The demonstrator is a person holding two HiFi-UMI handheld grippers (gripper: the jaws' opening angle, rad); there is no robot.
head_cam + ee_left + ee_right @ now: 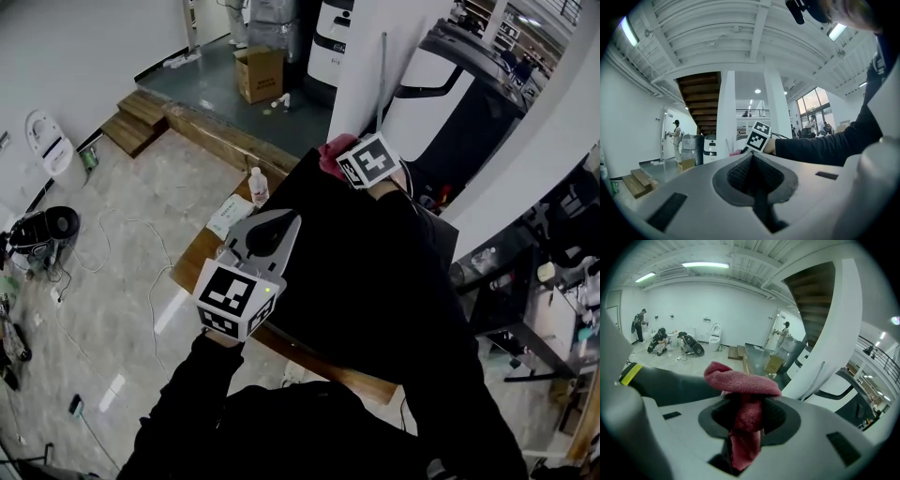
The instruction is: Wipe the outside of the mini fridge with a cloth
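Observation:
From the head view, the black mini fridge [375, 272] stands on a wooden table [199, 255], and I look down on its top. My right gripper [339, 161] is at the fridge's far top edge, shut on a red cloth [328, 152]. In the right gripper view the cloth [743, 383] bunches over the closed jaws and hangs down between them, with the fridge's dark surface [670, 383] to the left. My left gripper [281, 225] hovers by the fridge's left top edge. Its jaws are shut with nothing between them [753, 159].
A clear bottle [259, 186] and a sheet of paper [228, 216] lie on the table left of the fridge. A white pillar [375, 66] rises just behind it. A cardboard box [260, 73] sits on the floor farther back. People stand far off [661, 339].

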